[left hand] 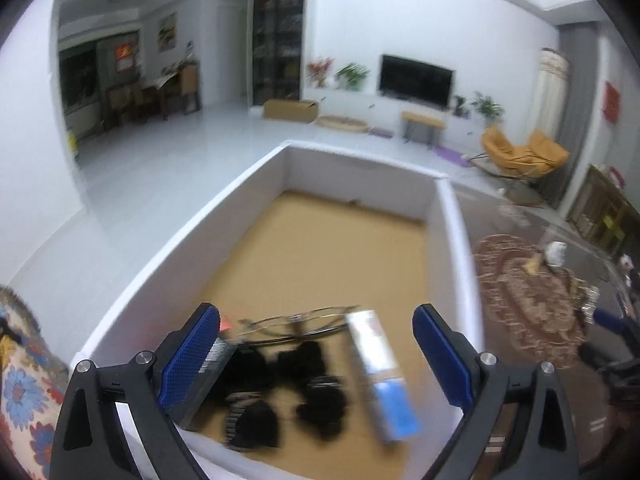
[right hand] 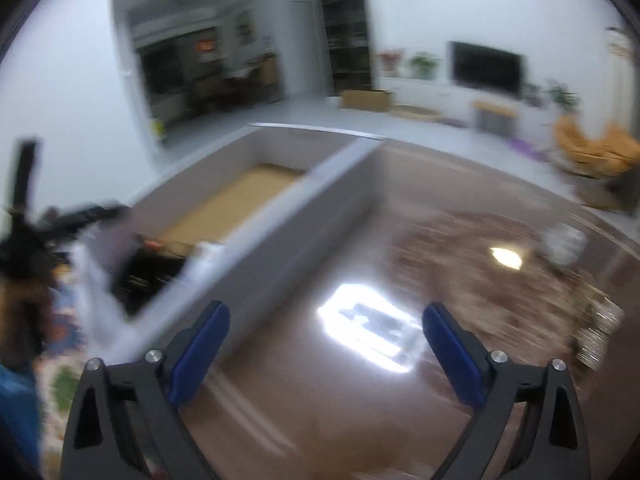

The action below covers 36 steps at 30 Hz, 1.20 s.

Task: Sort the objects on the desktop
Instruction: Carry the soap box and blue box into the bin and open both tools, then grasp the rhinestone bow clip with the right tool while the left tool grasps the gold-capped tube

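Observation:
A white-walled box (left hand: 160, 264) with a brown floor stands on the glass table. At its near end lie black fuzzy items (left hand: 288, 388), a pair of thin-framed glasses (left hand: 304, 320) and a white and blue carton (left hand: 380, 376). My left gripper (left hand: 316, 356) is open and empty, held above these items. My right gripper (right hand: 324, 352) is open and empty over the glass tabletop (right hand: 360, 400), to the right of the box (right hand: 288, 220). The right view is blurred.
A patterned rug (left hand: 532, 296) shows under the glass. Small white objects (left hand: 556, 252) lie at the table's far right. A floral cloth (left hand: 24, 380) lies left of the box. A bright light reflection (right hand: 372, 328) sits on the glass between the right fingers.

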Each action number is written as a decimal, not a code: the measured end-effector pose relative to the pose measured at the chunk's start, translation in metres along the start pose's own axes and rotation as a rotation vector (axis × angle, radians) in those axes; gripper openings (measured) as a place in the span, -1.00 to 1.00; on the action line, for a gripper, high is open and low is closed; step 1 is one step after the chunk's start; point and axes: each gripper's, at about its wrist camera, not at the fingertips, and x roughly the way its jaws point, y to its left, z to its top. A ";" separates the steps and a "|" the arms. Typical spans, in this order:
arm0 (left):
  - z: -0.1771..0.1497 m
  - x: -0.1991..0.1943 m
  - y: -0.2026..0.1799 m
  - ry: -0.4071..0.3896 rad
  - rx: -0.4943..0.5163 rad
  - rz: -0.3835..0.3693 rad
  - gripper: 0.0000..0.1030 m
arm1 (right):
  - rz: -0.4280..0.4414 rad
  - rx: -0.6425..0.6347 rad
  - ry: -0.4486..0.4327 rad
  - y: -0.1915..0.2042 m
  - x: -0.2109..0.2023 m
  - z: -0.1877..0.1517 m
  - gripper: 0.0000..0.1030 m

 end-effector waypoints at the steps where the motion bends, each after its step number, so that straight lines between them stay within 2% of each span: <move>1: 0.002 -0.007 -0.016 -0.018 0.018 -0.026 0.91 | -0.046 0.008 0.012 -0.018 -0.002 -0.013 0.91; 4: 0.006 -0.028 -0.067 -0.055 0.068 -0.128 0.91 | -0.192 0.081 0.077 -0.089 -0.007 -0.064 0.91; 8: -0.002 -0.043 -0.146 -0.052 0.185 -0.284 1.00 | -0.318 0.237 0.143 -0.173 -0.021 -0.121 0.91; 10: -0.012 -0.037 -0.182 -0.002 0.237 -0.349 1.00 | -0.363 0.317 0.173 -0.208 -0.028 -0.143 0.91; 12: -0.030 -0.019 -0.217 0.084 0.277 -0.409 1.00 | -0.380 0.382 0.192 -0.228 -0.032 -0.155 0.91; 15: -0.054 0.013 -0.253 0.182 0.306 -0.445 1.00 | -0.382 0.387 0.187 -0.235 -0.032 -0.159 0.92; 18: -0.078 0.047 -0.285 0.249 0.348 -0.418 1.00 | -0.361 0.365 0.201 -0.231 -0.025 -0.156 0.93; 21: -0.089 0.076 -0.299 0.274 0.388 -0.376 1.00 | -0.363 0.339 0.222 -0.219 -0.009 -0.147 0.95; 28: -0.092 0.118 -0.307 0.296 0.410 -0.336 1.00 | -0.339 0.377 0.238 -0.220 0.024 -0.119 1.00; 33: -0.098 0.141 -0.302 0.328 0.417 -0.324 1.00 | -0.279 0.507 0.157 -0.243 0.018 -0.115 1.00; 36: -0.101 0.144 -0.298 0.306 0.422 -0.316 1.00 | -0.299 0.545 0.114 -0.254 0.009 -0.122 1.00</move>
